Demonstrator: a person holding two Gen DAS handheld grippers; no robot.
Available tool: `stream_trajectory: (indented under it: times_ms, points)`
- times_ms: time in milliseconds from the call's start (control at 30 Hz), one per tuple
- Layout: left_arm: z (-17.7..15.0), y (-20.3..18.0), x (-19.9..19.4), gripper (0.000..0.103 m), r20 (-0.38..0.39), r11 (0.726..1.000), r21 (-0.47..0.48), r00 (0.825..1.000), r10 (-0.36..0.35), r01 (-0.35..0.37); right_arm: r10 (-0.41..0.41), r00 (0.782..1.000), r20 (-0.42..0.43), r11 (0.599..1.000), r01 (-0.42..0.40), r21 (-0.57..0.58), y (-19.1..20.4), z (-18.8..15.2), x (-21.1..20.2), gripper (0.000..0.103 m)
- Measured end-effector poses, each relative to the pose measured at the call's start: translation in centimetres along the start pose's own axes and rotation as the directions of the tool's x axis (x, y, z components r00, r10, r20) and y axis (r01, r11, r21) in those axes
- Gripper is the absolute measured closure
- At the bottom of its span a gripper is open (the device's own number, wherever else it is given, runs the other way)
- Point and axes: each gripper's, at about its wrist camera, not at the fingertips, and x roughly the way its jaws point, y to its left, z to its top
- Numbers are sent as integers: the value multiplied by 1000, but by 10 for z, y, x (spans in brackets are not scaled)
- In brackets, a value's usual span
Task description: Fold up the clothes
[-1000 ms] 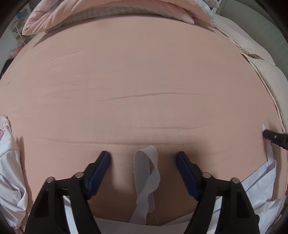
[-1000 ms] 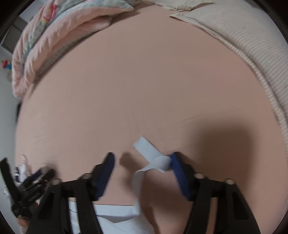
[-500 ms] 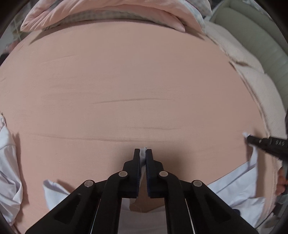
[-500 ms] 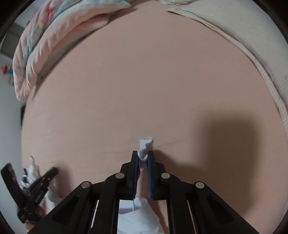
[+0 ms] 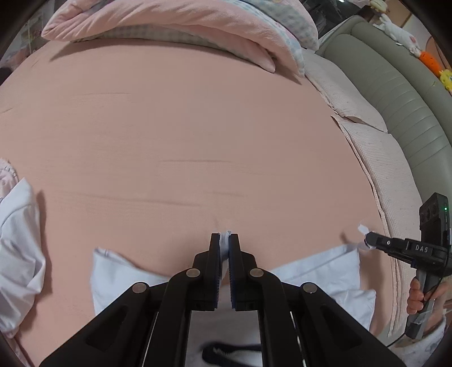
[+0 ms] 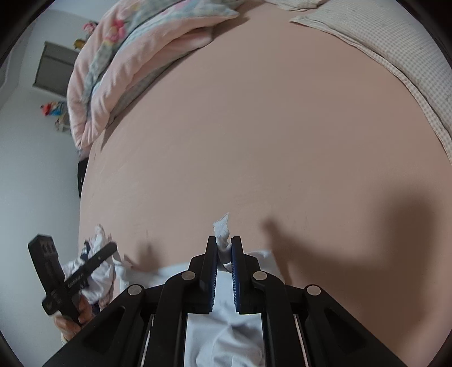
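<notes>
Left wrist view: left gripper (image 5: 224, 240) clamped tight on a white strap (image 5: 225, 236) of the white garment (image 5: 325, 271), blue pads pressed on the cloth, a bit of strap poking out past the tips. Garment hangs slack under the gripper, edges spread left and right over the pink bedsheet (image 5: 183, 127). Dark print on the garment at the bottom edge, too blurred to read. Right gripper (image 5: 367, 242) at right edge of this view, jaws closed on the other white strap end (image 5: 362, 229), a hand (image 5: 418, 293) on its handle. Second white garment (image 5: 17, 248) bunched at far left, lying on the sheet, apart from the held one. Farther back: pink folded quilt (image 5: 197, 25) along the far side of the bed, checked pink blanket (image 5: 375, 146) at right edge, grey padded headboard (image 5: 401, 93) beyond, plush toys on top of it.

Right wrist view: right gripper (image 6: 224, 245) pinching its strap (image 6: 221, 228), strap tip sticking up beyond the pads, garment (image 6: 226, 333) draped below. Left gripper (image 6: 111, 248) at lower left, held by a hand (image 6: 70, 319), closed on white cloth. Pink sheet (image 6: 268, 127) ahead, quilt (image 6: 118, 65) far left, white wall (image 6: 28, 169) behind.
</notes>
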Motion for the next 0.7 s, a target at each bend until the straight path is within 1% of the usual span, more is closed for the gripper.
stream_trajectory:
  times_ms: [67,167,267,367,433,533,600,700]
  points:
    - [-3,-7,4,99,5,1000,7,1000,-8,8,-9,1000,-21,1000,9,-23,7,-17,-2,96]
    - [-3,-13,11,99,-6,1000,14,1000,-20,20,-41,998,-49,998,39,-48,9,-14,-2,96]
    - [-16,-8,1,99,-6,1000,17,1000,-15,15,-65,995,-71,997,61,-52,2,-22,-3,96]
    - [-29,1,-11,99,-13,1000,20,1000,-11,12,-92,992,-86,993,85,-82,5,-27,1,96]
    - [-32,1,-9,99,-20,1000,20,1000,-5,6,-111,989,-97,990,102,-100,12,-27,7,96]
    - [-42,8,-14,99,-32,1000,13,999,-4,5,-140,983,-121,986,127,-110,8,-34,6,96]
    - [-52,18,-23,99,-35,1000,-5,999,-8,7,-145,980,-135,985,131,-110,11,-34,10,96]
    - [-58,24,-24,99,-46,1000,-18,999,-12,11,-154,974,-168,980,129,-149,10,-39,11,95]
